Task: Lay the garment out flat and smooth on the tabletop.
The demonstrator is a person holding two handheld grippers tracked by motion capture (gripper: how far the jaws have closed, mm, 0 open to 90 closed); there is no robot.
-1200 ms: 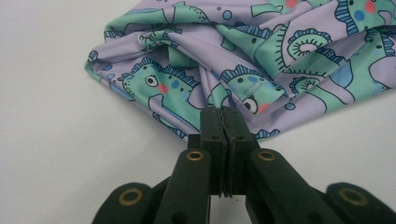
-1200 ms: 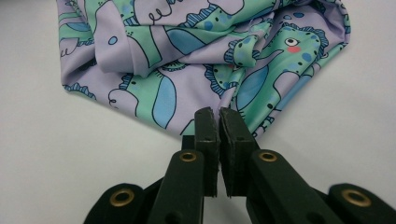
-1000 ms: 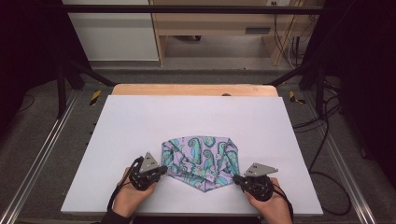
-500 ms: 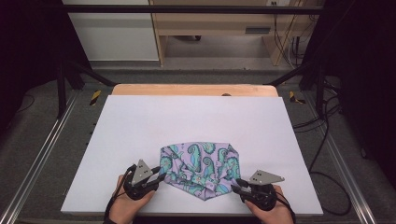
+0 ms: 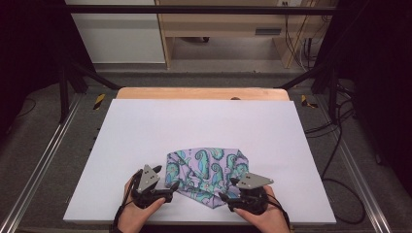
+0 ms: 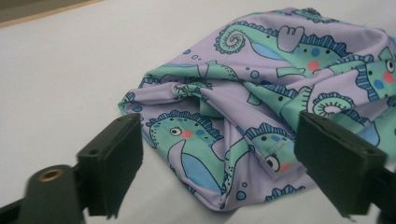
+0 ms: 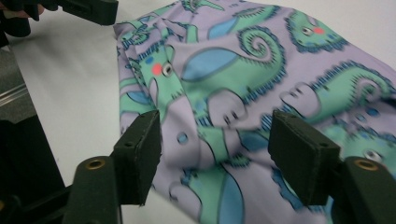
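The crumpled purple seahorse-print cloth (image 5: 206, 174) lies on the white table (image 5: 145, 131) near the middle of its front edge. The left gripper (image 5: 167, 190) and right gripper (image 5: 224, 198) flank its 2 front corners; both have just been opening, jaws apart, cloth lying loose between them, pads clear.

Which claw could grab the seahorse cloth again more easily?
Probably the right claw: its open jaws have just been opening and stand over the cloth, fabric between them. The left claw, also just opened, sits at the cloth's edge.
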